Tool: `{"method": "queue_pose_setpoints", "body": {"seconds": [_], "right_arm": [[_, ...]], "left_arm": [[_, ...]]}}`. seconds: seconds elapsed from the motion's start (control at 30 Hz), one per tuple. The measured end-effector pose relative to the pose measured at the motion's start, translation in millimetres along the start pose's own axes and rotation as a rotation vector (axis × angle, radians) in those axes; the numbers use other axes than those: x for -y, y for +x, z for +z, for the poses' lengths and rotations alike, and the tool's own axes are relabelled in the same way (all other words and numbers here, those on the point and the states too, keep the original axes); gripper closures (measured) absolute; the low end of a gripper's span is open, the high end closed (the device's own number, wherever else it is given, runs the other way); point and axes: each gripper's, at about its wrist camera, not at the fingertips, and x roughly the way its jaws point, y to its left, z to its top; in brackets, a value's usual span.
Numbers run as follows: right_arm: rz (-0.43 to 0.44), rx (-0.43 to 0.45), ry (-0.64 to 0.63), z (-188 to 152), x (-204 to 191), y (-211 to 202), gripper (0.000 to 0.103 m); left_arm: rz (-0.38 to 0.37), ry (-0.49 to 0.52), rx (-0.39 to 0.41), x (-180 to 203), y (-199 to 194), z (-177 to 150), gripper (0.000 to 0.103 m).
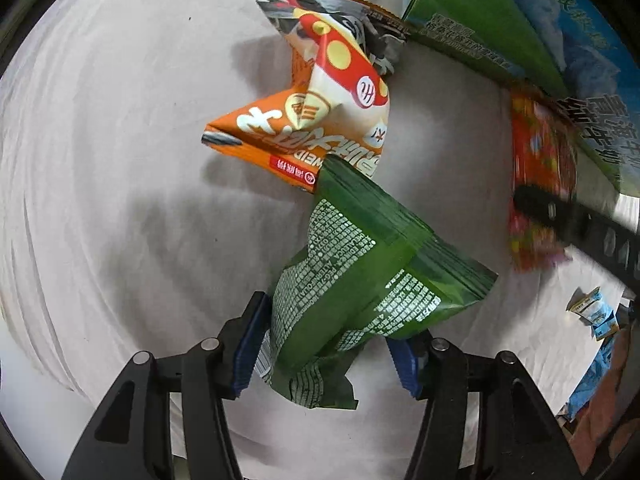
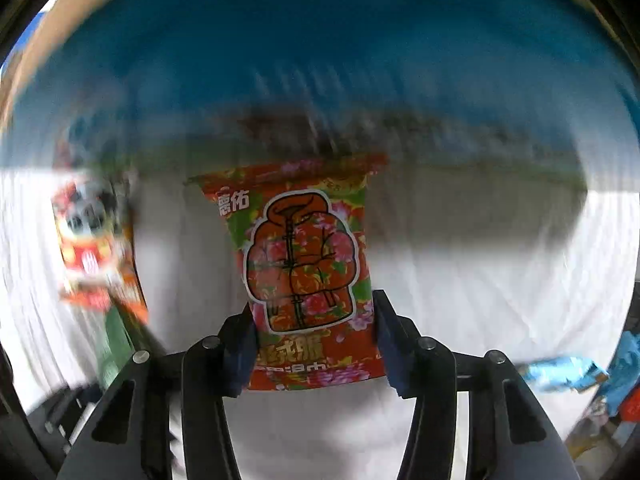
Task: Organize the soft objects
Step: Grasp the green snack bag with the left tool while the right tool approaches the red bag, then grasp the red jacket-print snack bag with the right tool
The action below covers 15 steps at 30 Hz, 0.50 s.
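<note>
A white cloth [image 1: 120,160] carries an orange snack bag [image 1: 312,120] and, seemingly, a printed box [image 1: 500,32].

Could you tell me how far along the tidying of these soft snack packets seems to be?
Done: nothing visibly sorted. In hand: left gripper holds the crumpled green packet; right gripper holds the red floral packet. Left: the orange packet and blue packets on the white cloth.

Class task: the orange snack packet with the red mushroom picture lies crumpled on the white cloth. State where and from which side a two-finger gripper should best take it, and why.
Probably the raised fold across the middle of the orange packet, taken from straight above. The packet is crumpled into ridges that stand up off the white cloth, giving the pads something to pinch. The cloth on its left is bare, while the green packet touches its lower edge.
</note>
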Motion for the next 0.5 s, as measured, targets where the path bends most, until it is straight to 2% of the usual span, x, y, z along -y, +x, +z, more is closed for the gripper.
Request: {"method": "queue_pose_setpoints", "body": {"seconds": [0.17, 0.27, 0.37, 0.5], "right_arm": [[-0.027, -0.088, -0.051, -30.7, 18.5, -0.4, 0.05], [-0.036, -0.111, -0.065, -44.2, 26.8, 0.4, 0.049], [-0.023, -0.12, -0.052, -44.6, 27.6, 1.0, 0.049], [-0.007, -0.125, -0.046, -35.3, 27.4, 3.4, 0.047]], "left_arm": [[-0.074, -0.017, -0.101, -6.4, 8.2, -12.7, 0.048], [-0.085, 0.001, -0.128, 1.0, 17.9, -19.0, 0.047], [-0.065, 0.025, -0.138, 5.8, 23.9, -14.7, 0.045], [-0.082, 0.029, -0.155, 7.2, 25.8, -7.2, 0.045]]}}
